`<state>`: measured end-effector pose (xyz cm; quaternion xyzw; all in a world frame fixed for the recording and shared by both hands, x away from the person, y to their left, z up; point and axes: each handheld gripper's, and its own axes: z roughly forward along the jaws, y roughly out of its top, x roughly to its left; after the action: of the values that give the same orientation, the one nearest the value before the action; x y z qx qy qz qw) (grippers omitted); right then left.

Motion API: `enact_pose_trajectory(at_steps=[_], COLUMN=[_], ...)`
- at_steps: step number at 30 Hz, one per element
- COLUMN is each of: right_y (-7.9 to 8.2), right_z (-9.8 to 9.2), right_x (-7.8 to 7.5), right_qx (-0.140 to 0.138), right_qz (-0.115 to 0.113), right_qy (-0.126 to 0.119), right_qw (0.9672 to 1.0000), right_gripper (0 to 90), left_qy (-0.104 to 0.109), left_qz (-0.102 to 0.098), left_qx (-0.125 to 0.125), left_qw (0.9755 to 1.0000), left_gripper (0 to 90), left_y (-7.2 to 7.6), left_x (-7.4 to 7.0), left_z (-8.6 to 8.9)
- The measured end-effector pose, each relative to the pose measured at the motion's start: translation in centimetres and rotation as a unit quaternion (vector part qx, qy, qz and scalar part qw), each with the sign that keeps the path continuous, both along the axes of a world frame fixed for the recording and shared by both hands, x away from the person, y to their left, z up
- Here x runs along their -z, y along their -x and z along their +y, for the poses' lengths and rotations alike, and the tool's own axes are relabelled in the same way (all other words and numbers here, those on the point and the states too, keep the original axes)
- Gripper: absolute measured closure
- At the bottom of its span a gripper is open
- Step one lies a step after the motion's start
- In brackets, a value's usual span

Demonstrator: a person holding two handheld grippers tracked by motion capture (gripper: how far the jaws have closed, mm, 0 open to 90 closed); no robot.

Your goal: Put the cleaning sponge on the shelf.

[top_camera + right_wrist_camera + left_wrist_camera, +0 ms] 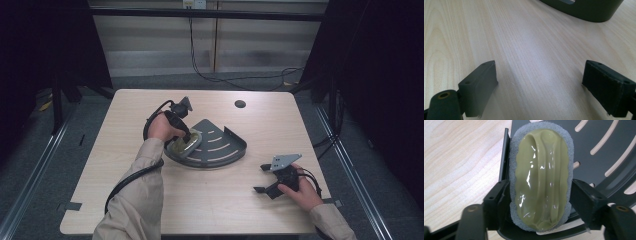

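A dark grey quarter-round rack [220, 145] with curved slots lies mid-table. An oval scrubbing pad with an olive-green glossy top and grey foam base [541, 177] rests on the rack's left part [604, 150]. My left gripper [540, 195] is shut on the pad, one jaw pressing each long side; from above the left gripper [186, 140] points down over the pad [186, 144]. My right gripper [264, 178] rests low at the table's right front, open, with bare wood between its jaws [539, 82].
The light wooden table [210, 200] has a round cable hole [240, 104] at the back. Black cables run from both grippers. The rack's outer wall [586, 10] shows ahead of the right gripper. Dark curtains and metal rails flank the table.
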<state>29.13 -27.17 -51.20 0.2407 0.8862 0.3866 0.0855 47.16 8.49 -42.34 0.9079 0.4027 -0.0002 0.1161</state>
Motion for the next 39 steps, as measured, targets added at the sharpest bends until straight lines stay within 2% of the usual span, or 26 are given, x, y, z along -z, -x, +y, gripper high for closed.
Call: enact_pose_trajectory(at_steps=[5, 7, 17, 30, 39], right_y=[0.0, 0.0, 0.0, 0.0, 0.0], right_z=[0.0, 0.0, 0.0, 0.0, 0.0], right_x=[0.0, 0.0, 0.0, 0.0, 0.0], right_qx=[0.0, -0.001, 0.0, 0.0, 0.0], right_qz=[0.0, 0.0, 0.0, 0.0, 0.0], right_qy=[0.0, 0.0, 0.0, 0.0, 0.0], right_qw=[1.0, 1.0, 1.0, 1.0, 1.0], right_gripper=[11.6, 11.6, 11.7, 11.6, 11.6], left_qy=[0.004, 0.003, 0.014, 0.033, 0.042], left_qz=[-0.003, -0.005, -0.007, -0.011, -0.008], left_qx=[0.003, -0.005, -0.009, -0.008, -0.007], left_qw=[1.0, 1.0, 0.9998, 0.9994, 0.999], left_gripper=[26.3, 24.5, 17.8, 17.0, 17.1], left_y=[0.1, 0.3, 0.8, 1.7, 3.0], left_x=[-0.1, -0.3, -0.6, -1.0, -1.2], left_z=[0.3, 0.4, 1.0, 1.5, 2.9])
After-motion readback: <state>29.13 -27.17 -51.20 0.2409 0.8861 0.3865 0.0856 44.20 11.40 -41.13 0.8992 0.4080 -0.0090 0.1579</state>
